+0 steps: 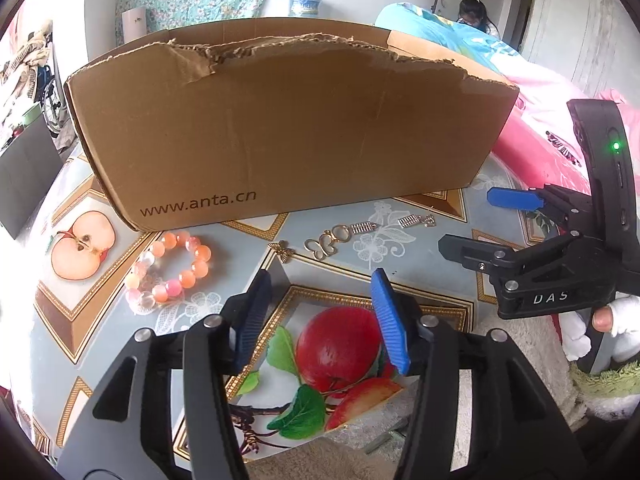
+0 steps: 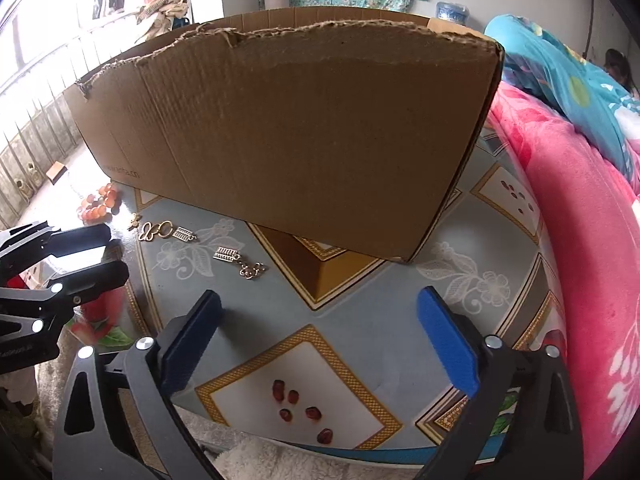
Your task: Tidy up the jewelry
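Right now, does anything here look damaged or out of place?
Yes. The cardboard box has a ragged, torn top edge on its near wall. The bead bracelet and gold earrings lie loose on the tablecloth, outside it.

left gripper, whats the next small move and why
Probably ease the left gripper forward and down toward the small gold butterfly charm. Its jaws stand open with nothing between them, and the charm lies loose on the tablecloth just ahead, in front of the cardboard box, clear of the bead bracelet.
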{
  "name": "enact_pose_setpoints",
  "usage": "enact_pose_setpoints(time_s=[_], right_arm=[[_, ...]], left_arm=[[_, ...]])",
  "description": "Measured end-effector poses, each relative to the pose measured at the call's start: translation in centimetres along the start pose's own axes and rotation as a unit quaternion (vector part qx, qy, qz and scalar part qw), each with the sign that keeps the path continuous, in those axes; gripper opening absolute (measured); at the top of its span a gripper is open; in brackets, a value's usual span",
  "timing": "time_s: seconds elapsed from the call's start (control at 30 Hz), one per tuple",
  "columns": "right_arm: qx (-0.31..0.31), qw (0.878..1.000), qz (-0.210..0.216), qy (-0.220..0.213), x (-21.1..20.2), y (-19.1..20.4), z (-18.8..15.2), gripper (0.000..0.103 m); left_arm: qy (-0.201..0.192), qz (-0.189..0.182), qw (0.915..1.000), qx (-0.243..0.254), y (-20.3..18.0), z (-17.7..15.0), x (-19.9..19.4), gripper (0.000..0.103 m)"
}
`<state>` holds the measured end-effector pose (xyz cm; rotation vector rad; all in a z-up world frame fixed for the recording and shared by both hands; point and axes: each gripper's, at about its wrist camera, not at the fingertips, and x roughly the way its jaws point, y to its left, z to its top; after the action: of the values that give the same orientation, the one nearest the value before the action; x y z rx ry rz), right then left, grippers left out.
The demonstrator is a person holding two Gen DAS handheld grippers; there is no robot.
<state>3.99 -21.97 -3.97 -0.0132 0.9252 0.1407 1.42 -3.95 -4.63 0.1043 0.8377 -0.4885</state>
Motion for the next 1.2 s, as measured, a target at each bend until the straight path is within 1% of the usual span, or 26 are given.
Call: enact_pose_setpoints(time_s=[0.07, 0.1, 0.17, 0.23, 0.27, 0.33, 0.4, 0.47, 0.5, 0.57, 0.67, 0.7, 0.77, 0.8, 0.87, 0.93, 1.03, 1.1, 1.2], right_arm=[[0.001, 1.000, -0.002, -0.001, 0.1, -0.1, 0.2, 0.097], [-0.001, 1.000, -0.002, 0.000, 0.1, -0.1, 0.3, 0.097], [-0.001, 1.000, -0.001, 0.002, 0.2, 0.1, 0.3, 0.097], [-0.004, 1.000, 0.002, -0.001, 0.2, 0.0, 0.2, 0.097], [-0.007, 1.000, 0.004, -0.004, 0.2, -0.1, 0.2, 0.097], [-0.010, 1.000, 0.009, -0.003, 0.3, -0.4, 0.3, 0.097], [-0.011, 1.000, 0.013, -0.003, 0.1, -0.5, 0.1, 0.097], [-0.010, 1.000, 0.017, -0.005, 0.1, -0.7, 0.1, 0.097], [-0.012, 1.000, 0.017, -0.007, 0.0, -0.7, 0.0, 0.097], [-0.020, 1.000, 0.015, -0.007, -0.1, -0.7, -0.2, 0.097], [-0.012, 1.000, 0.020, 0.008, -0.3, -0.9, 0.3, 0.097], [0.000, 1.000, 0.030, 0.001, -0.8, -0.9, 0.5, 0.097], [0.020, 0.997, 0.059, -0.036, -2.3, -1.2, 0.8, 0.097], [0.022, 0.996, 0.076, -0.052, -3.0, -1.1, 1.2, 0.097], [0.021, 0.990, 0.117, -0.070, -3.8, -0.8, 1.9, 0.097], [0.028, 0.983, 0.166, -0.069, -3.9, -0.6, 2.6, 0.097], [0.047, 0.973, 0.218, -0.058, -3.5, -0.4, 3.7, 0.090], [0.059, 0.968, 0.237, -0.061, -3.2, -0.3, 4.5, 0.087], [0.077, 0.965, 0.243, -0.067, -2.7, -0.3, 5.0, 0.085]], left_arm=[[0.003, 0.004, 1.0000, 0.002, -0.2, 0.0, 0.0, 0.058], [0.003, 0.005, 1.0000, -0.001, -0.2, -0.1, 0.0, 0.062], [0.003, 0.009, 0.9999, -0.004, -0.2, -0.2, 0.0, 0.065], [0.006, 0.016, 0.9998, -0.006, -0.3, -0.2, 0.0, 0.074], [0.007, 0.019, 0.9998, -0.007, -0.4, -0.2, 0.1, 0.076], [0.012, 0.023, 0.9996, -0.006, -0.4, -0.2, 0.2, 0.084], [0.015, 0.032, 0.9994, 0.000, -0.7, -0.2, 0.4, 0.085], [0.022, 0.043, 0.9988, 0.008, -1.1, -0.1, 0.7, 0.089], [0.026, 0.050, 0.9984, 0.011, -1.2, -0.1, 0.9, 0.094], [0.029, 0.059, 0.9977, 0.016, -1.5, -0.1, 1.1, 0.095], [0.032, 0.062, 0.9975, 0.012, -1.8, 0.0, 1.3, 0.095], [0.033, 0.063, 0.9974, 0.011, -1.9, 0.1, 1.4, 0.095], [0.031, 0.065, 0.9974, 0.010, -2.1, 0.1, 1.5, 0.095], [0.029, 0.065, 0.9974, 0.010, -2.2, 0.1, 1.5, 0.095], [0.027, 0.066, 0.9974, 0.011, -2.3, 0.0, 1.6, 0.095], [0.029, 0.065, 0.9974, 0.011, -2.0, -0.2, 1.4, 0.095], [0.031, 0.068, 0.9971, 0.010, -2.1, -0.1, 1.4, 0.096], [0.032, 0.069, 0.9971, 0.009, -2.1, -0.1, 1.4, 0.096], [0.034, 0.070, 0.9969, 0.007, -2.0, 0.1, 1.3, 0.096]])
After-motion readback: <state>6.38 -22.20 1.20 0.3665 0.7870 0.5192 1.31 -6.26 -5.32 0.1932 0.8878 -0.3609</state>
